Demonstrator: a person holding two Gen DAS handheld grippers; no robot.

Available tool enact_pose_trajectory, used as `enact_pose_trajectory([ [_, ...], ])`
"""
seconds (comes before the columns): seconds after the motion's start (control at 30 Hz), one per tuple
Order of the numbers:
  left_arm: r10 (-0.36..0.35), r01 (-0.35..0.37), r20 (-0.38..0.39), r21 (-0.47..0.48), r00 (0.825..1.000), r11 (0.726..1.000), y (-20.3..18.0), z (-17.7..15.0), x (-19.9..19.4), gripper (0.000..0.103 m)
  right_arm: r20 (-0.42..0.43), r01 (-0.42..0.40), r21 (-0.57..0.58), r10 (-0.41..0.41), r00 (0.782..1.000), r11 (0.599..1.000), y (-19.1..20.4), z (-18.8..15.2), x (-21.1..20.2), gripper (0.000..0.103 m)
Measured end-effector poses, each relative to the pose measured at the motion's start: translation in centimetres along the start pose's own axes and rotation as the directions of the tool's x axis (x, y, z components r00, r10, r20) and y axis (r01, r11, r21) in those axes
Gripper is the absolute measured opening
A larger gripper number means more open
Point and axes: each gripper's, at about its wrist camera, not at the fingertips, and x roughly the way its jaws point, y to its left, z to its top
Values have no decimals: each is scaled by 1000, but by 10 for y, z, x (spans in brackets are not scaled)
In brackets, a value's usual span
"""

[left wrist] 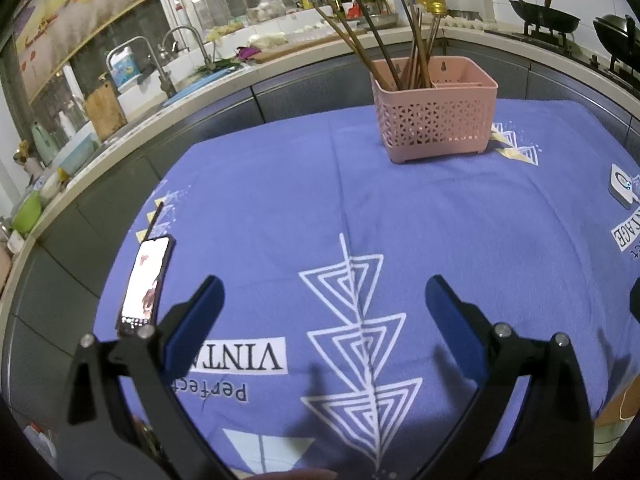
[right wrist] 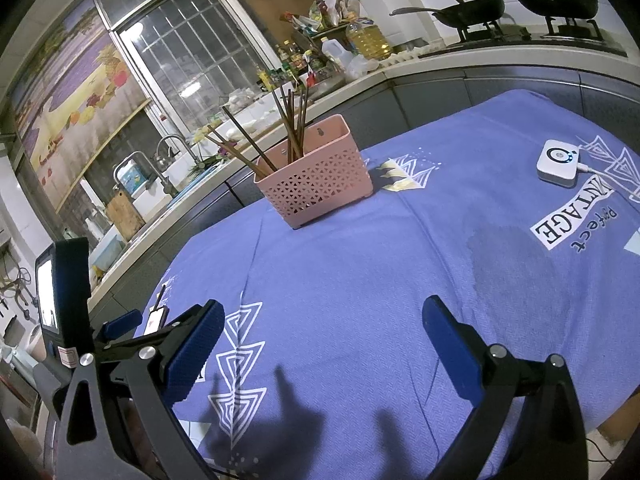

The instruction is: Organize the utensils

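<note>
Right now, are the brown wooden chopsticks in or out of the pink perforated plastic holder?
In: brown wooden chopsticks stand leaning inside pink perforated plastic holder.

On the purple tablecloth (right wrist: pixel 360 264) you can read "Perfect" and "VINTAGE" printed by the right edge; the same print, upside down, lies just before your left gripper (left wrist: pixel 324 312).
</note>
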Motion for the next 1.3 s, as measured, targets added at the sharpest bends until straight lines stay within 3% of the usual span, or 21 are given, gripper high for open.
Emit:
enact_pose_trajectory([
  [0.87, -18, 18, -8, -1, 1000, 1000, -4, 3, 0, 97, -1, 0, 4, 0, 1000, 1000, -2, 1, 1, 97],
  [1.3, -22, 21, 25, 18, 999, 1000, -10, 6, -6, 97, -5, -3, 11, 3, 1000, 1000, -3, 1, 2, 97],
])
